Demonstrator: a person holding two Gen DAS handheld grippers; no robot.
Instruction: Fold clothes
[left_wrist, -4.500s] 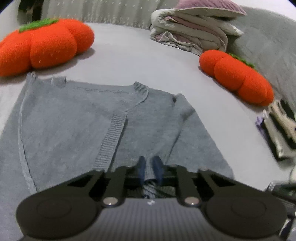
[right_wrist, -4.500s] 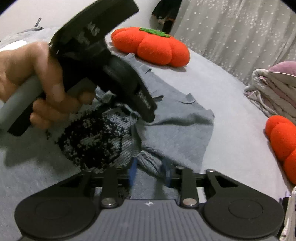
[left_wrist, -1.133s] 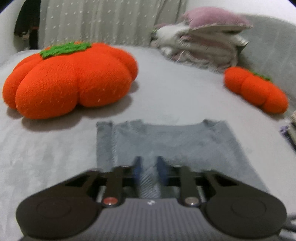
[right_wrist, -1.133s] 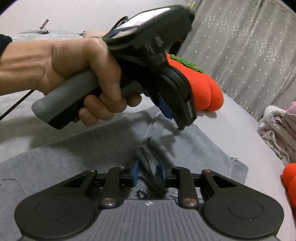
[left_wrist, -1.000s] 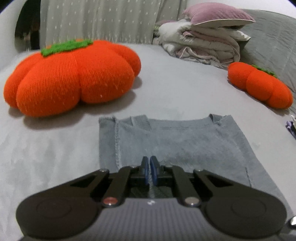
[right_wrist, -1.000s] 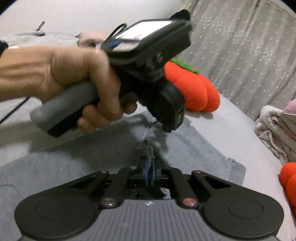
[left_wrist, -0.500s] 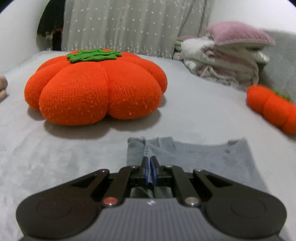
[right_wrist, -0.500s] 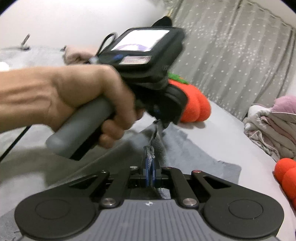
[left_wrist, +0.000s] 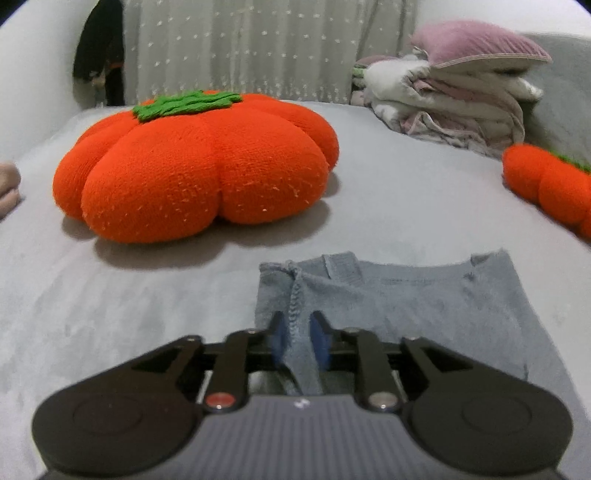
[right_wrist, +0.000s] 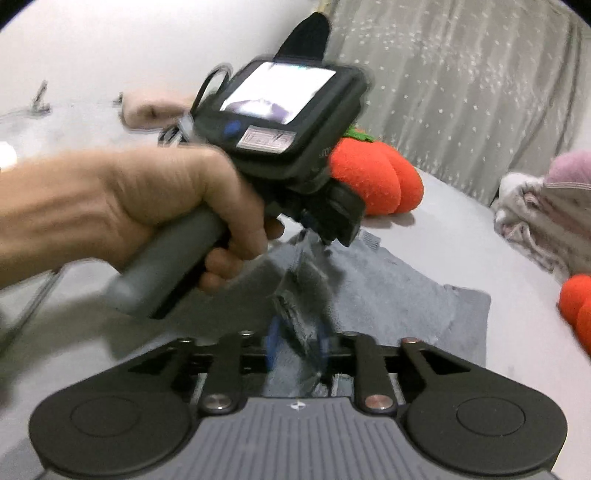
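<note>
A grey knitted garment (left_wrist: 406, 306) lies folded on the grey bed, its ribbed edge towards the big pumpkin cushion. My left gripper (left_wrist: 298, 338) sits low over the garment's left edge. Its jaws are opening, and a seam of the knit runs loosely between the blue pads (left_wrist: 279, 334). In the right wrist view a hand (right_wrist: 166, 206) holds the left gripper (right_wrist: 325, 225) over the same garment (right_wrist: 399, 295). My right gripper (right_wrist: 298, 343) is just behind it. Its jaws are opening too, with a blurred, slack bunch of fabric between them.
A large orange pumpkin cushion (left_wrist: 195, 166) sits just beyond the garment, a smaller one (left_wrist: 546, 188) at the right edge. Folded bedding under a pink pillow (left_wrist: 450, 99) is stacked at the back right. A curtain and a dark hanging item (left_wrist: 99, 62) stand behind the bed.
Both pairs of jaws, pinched on the knit half a second ago, have parted. The lifted fabric between the grippers has gone slack and sunk towards the bed.
</note>
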